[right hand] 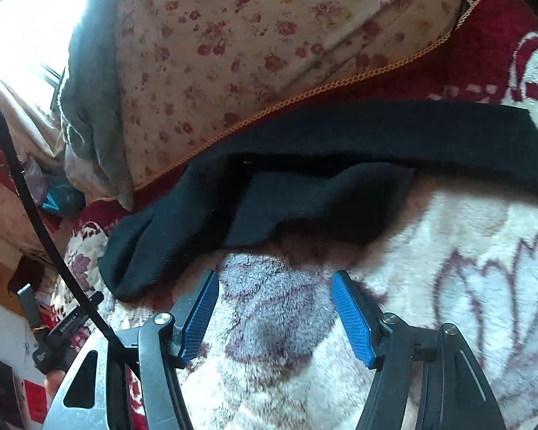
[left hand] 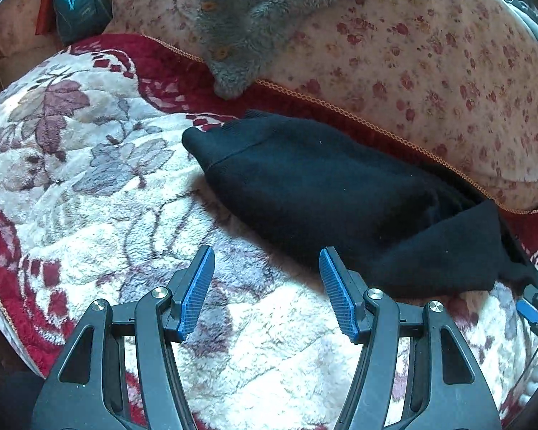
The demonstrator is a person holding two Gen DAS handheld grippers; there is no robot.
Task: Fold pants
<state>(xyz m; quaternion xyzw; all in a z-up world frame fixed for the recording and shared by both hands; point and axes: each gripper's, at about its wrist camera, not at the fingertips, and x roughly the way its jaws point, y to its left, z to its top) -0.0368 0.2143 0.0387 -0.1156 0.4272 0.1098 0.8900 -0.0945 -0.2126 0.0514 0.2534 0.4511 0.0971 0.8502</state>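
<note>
Black pants (left hand: pixel 340 193) lie folded into a long bundle on a fleecy white and red floral blanket (left hand: pixel 89 186). In the left wrist view my left gripper (left hand: pixel 267 261) is open and empty, just short of the bundle's near edge. In the right wrist view the pants (right hand: pixel 305 193) show as a dark band with a folded flap. My right gripper (right hand: pixel 275 281) is open and empty, a little short of the flap's edge. The right gripper's tip also shows at the right edge of the left wrist view (left hand: pixel 531 310).
A floral quilt (left hand: pixel 430 71) is heaped behind the pants with a grey fleece garment (left hand: pixel 254 18) on it. A teal packet (left hand: pixel 79 7) and clutter lie at the far left. A black cable (right hand: pixel 36 215) hangs at the left of the right wrist view.
</note>
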